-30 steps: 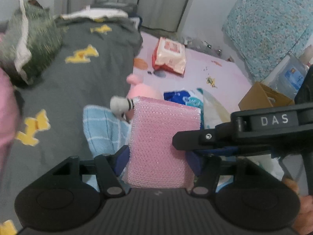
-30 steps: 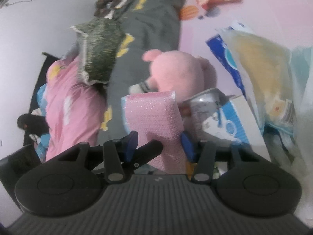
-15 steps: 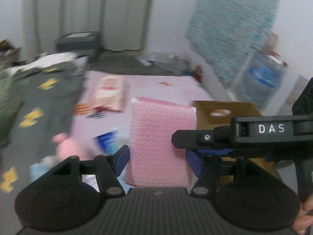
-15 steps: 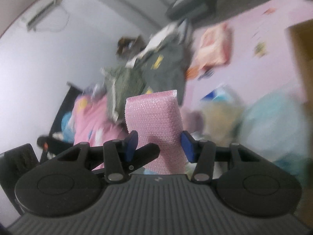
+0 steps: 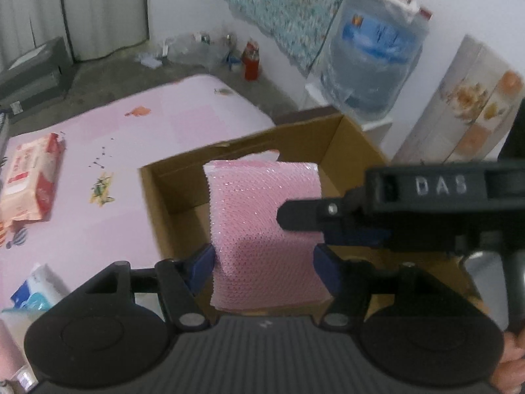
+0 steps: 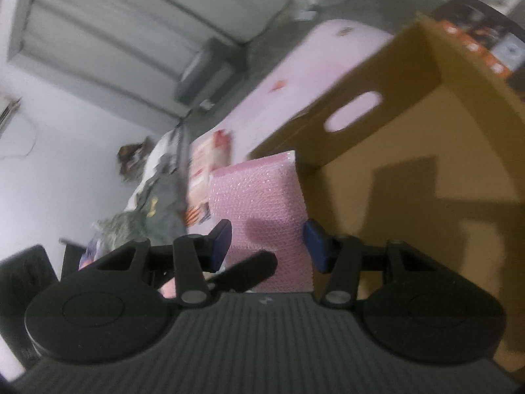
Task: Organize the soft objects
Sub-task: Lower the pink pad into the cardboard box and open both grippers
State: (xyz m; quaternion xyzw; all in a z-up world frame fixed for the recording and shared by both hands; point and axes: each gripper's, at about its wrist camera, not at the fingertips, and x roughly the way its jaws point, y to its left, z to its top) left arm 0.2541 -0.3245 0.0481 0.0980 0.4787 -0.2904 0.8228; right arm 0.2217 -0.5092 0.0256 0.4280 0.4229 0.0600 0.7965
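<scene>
A pink bubble-wrap pack [image 5: 262, 216] hangs upright between both grippers, over the open cardboard box [image 5: 160, 180]. My left gripper [image 5: 264, 262] is shut on the pack's lower part, its blue pads pressing both sides. The right gripper's black finger [image 5: 315, 211] reaches in from the right and lies against the pack's face. In the right wrist view the pink pack [image 6: 259, 197] sits between the pads of my right gripper [image 6: 267, 243], which is shut on it. The box's brown wall [image 6: 410, 75], with a handle hole, is close on the right.
The box stands on a pink mat [image 5: 170, 111]. A wet-wipes pack [image 5: 29, 177] and a blue tissue pack [image 5: 32, 292] lie at the left. Behind the box are a water jug [image 5: 370, 62] and a red bottle [image 5: 251, 60]. Grey bedding [image 6: 157, 210] lies far left.
Both grippers swung sideways with the pink pack, from over the pink plush toy and grey bedding to over the cardboard box. The grip on the pack looks the same.
</scene>
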